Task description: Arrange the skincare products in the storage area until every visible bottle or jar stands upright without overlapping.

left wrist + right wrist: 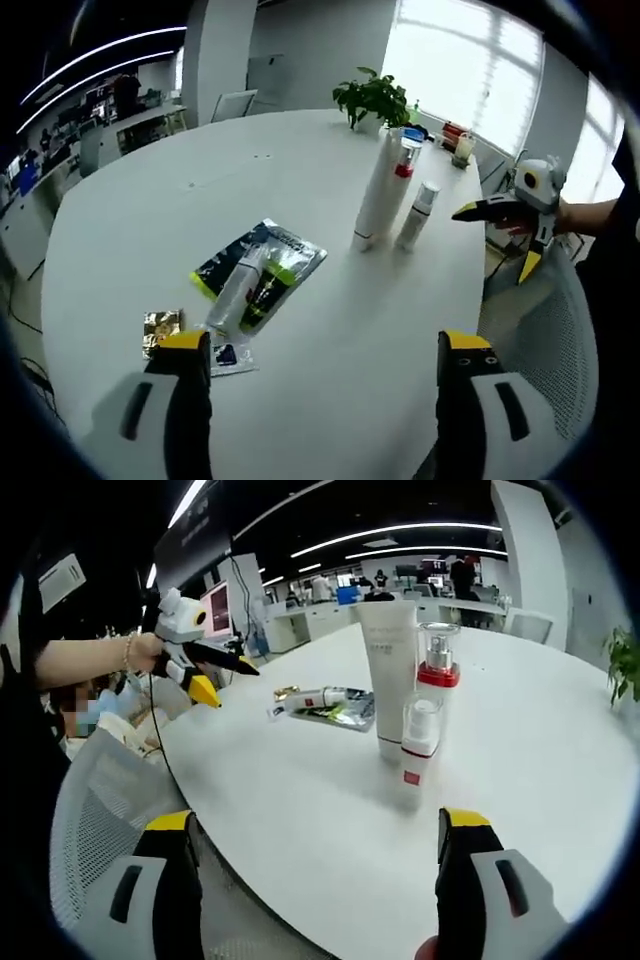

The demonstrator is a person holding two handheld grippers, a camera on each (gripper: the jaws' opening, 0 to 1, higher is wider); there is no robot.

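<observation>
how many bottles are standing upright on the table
3, clustered together: a tall white tube, a clear red-collared pump bottle beside it, and a small white red-labelled bottle in front. Another tube lies flat.

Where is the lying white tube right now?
In the left gripper view the white tube lies flat across dark, green-edged sachets on the white table, left of the upright tall white tube and small white bottle.
</observation>
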